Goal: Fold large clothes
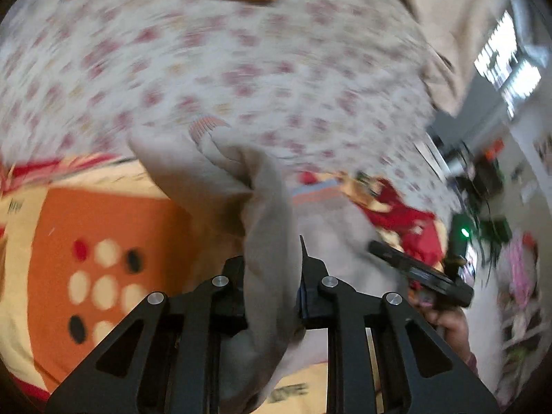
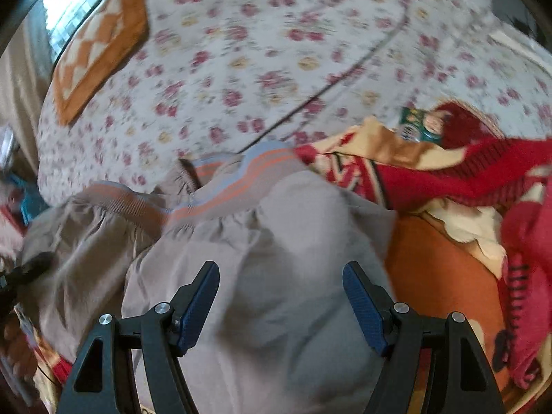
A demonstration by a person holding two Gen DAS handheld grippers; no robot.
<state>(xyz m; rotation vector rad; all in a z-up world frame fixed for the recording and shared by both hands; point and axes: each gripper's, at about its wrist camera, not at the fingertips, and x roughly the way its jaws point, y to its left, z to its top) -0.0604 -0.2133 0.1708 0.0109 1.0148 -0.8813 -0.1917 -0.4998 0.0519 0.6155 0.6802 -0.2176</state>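
Note:
A large beige-grey garment (image 2: pixel 269 248) with an orange and blue striped waistband (image 2: pixel 220 189) lies bunched on the bed. My left gripper (image 1: pixel 272 269) is shut on a thick fold of this garment (image 1: pixel 265 227) and holds it lifted. My right gripper (image 2: pixel 281 276) is open just above the garment's middle, its blue pads (image 2: pixel 200 307) wide apart and holding nothing. The right gripper also shows in the left wrist view (image 1: pixel 421 272), low at the right.
The bed has a white floral sheet (image 2: pixel 262 62) and an orange, cream and red patterned blanket (image 1: pixel 96 241). A red knit garment (image 2: pixel 483 172) lies to the right. An orange checked pillow (image 2: pixel 100 55) sits at the far left. Room clutter stands beyond the bed (image 1: pixel 490 186).

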